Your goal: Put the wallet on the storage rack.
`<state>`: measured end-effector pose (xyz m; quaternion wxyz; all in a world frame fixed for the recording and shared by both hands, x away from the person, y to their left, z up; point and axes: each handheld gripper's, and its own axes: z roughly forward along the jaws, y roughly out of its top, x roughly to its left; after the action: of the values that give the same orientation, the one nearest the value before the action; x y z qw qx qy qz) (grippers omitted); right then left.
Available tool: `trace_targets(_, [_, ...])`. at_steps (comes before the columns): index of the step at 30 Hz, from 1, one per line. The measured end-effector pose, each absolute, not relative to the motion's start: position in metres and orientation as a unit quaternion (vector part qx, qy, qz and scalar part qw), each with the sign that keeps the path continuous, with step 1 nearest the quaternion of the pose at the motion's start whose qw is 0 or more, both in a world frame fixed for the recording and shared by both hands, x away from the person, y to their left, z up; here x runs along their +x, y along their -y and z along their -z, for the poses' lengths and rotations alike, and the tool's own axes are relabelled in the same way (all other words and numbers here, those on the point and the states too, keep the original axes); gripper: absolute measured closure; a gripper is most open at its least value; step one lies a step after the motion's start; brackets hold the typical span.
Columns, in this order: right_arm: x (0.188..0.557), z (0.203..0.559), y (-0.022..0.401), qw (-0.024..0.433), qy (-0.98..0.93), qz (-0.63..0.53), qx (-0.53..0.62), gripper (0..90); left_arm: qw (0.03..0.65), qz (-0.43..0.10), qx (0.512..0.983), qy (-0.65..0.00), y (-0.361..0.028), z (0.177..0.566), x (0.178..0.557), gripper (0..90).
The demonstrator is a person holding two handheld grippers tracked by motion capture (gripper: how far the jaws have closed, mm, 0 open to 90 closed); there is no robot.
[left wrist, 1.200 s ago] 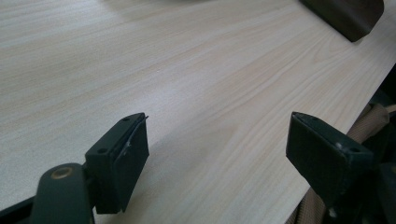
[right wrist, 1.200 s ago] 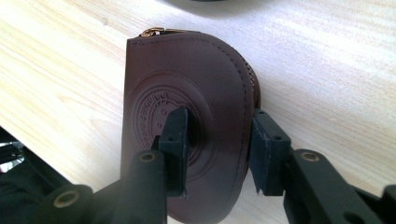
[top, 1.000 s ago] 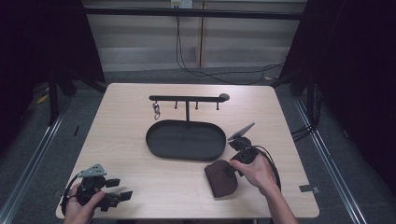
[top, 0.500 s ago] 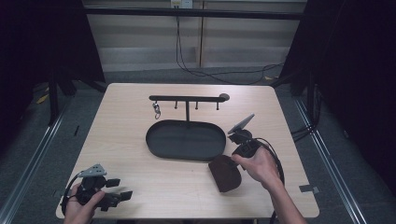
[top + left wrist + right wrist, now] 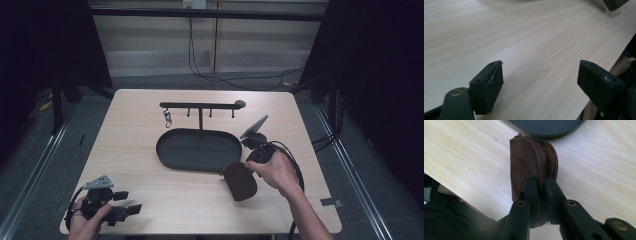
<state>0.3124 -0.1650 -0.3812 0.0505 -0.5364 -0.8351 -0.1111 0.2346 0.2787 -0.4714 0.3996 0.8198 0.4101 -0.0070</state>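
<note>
Pale wooden bench [image 5: 150, 150] lies bare between the grippers. Black oval tray [image 5: 200, 150] sits just beyond the right gripper [image 5: 541, 192], which is clamped on a brown zippered pouch [image 5: 529, 165] held on edge, long axis running away from it. Left gripper [image 5: 539, 82], jaws apart, hovers at the near bench edge.

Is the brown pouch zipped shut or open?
Shut where visible: the pouch zipper teeth run closed along its edge; the right gripper hides the rest.
</note>
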Motion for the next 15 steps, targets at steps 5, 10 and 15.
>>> trace_targets(5, [0.314,0.376,0.166,0.052,0.836,0.108,-0.535,81.6,0.401,0.008,0.818,-0.413,-0.28,0.471,0.235,20.2])
trace_targets(10, [0.316,0.37,0.17,0.046,0.835,0.106,-0.538,81.7,0.402,0.009,0.815,-0.416,-0.28,0.471,0.235,19.4])
trace_targets(15, [0.319,0.36,0.176,0.043,0.831,0.108,-0.544,81.6,0.398,0.01,0.818,-0.415,-0.28,0.471,0.236,19.4])
